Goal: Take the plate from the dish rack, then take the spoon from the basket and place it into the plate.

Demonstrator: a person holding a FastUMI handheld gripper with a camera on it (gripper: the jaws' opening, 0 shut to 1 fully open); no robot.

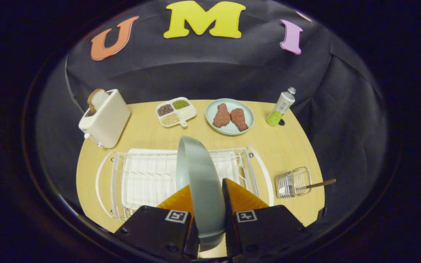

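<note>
I have the gripper (206, 190) pinching the plate (199, 182), which stands on edge between both fingers, above the dish rack (148, 175). Off to the right of the fingers, the spoon (318, 184) leans out of the basket (293, 182). Beyond the rack I see a toaster (105, 117), a divided dish (175, 111), a plate of meat (229, 116) and a bottle (281, 106).

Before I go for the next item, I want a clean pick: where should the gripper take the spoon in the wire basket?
Grip the wooden handle of the spoon: it sticks out of the wire basket on the side away from the dish rack, so come from there. The gripper is shut on the grey plate.
</note>
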